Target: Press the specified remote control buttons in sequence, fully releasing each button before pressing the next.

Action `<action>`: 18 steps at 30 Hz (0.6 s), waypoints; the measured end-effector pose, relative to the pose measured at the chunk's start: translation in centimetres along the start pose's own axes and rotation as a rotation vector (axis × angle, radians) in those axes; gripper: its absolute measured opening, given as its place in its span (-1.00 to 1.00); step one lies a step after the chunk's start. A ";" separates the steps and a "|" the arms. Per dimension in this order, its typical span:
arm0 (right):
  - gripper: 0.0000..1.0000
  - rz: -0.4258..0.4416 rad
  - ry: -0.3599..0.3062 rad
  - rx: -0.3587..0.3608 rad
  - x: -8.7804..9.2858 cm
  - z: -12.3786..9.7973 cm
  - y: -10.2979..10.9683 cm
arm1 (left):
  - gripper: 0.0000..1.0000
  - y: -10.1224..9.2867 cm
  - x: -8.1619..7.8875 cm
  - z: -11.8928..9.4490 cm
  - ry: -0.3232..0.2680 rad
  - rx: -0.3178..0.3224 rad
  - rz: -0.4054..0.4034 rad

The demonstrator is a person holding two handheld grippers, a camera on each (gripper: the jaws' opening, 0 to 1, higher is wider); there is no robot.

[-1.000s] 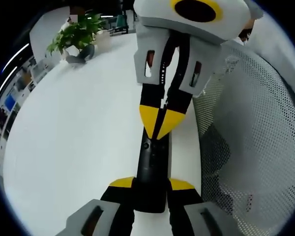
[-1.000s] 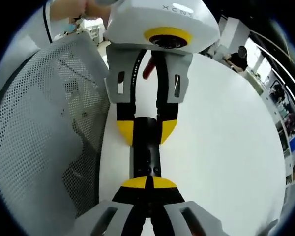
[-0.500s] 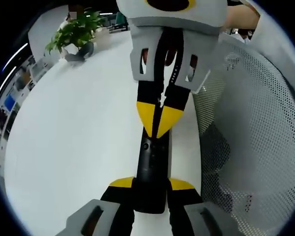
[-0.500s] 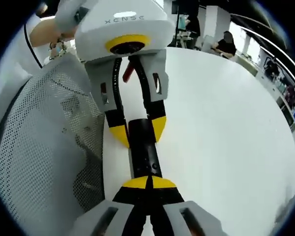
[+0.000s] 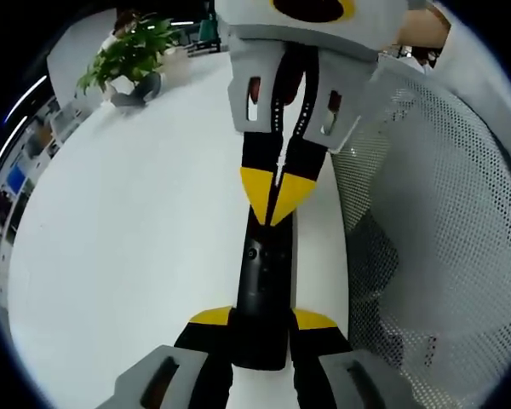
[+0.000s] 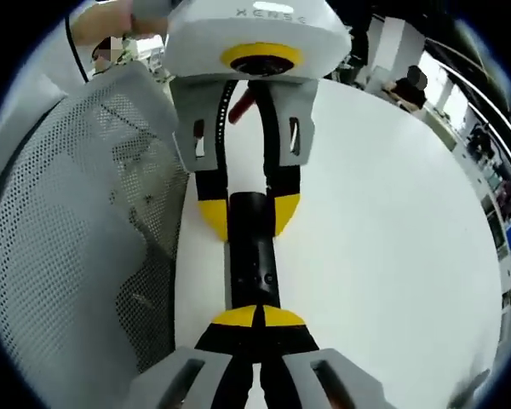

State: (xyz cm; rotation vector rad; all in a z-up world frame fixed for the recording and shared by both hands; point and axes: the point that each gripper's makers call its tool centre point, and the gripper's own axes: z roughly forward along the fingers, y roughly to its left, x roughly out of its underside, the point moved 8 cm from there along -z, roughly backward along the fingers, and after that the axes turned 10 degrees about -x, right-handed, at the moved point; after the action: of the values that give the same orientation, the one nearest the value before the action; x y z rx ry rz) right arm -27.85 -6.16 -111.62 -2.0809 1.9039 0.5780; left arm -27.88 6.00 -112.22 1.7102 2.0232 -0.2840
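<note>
Remote (image 5: 262,281) between left fingers (image 5: 211,319) (closed)

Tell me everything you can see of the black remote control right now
The remote control is a slim, black, plastic-looking bar with small round buttons near its middle. It lies flat on the white table, beside a white mesh chair back. The left gripper clamps one end between yellow-tipped jaws. The right gripper, jaws shut, presses its tips on the upper face.
</note>
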 end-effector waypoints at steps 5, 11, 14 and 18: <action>-1.00 -0.018 0.019 0.020 -0.3 0.1 0.2 | -0.51 0.0 -0.1 0.0 0.004 0.004 0.009; -1.00 0.110 -0.077 0.016 0.3 -0.2 0.0 | -0.51 0.0 -0.2 0.0 0.015 0.003 0.011; -1.00 0.145 -0.103 -0.006 0.5 -0.3 -0.1 | -0.51 0.0 -0.2 0.0 0.018 0.000 0.008; -1.00 0.155 -0.089 -0.021 0.8 -0.5 -0.2 | -0.51 0.0 -0.2 0.0 0.020 -0.002 0.007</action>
State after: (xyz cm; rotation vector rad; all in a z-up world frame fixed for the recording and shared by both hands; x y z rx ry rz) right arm -27.58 -7.10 -111.51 -1.8970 2.0280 0.7151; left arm -27.88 5.85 -112.13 1.7256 2.0304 -0.2637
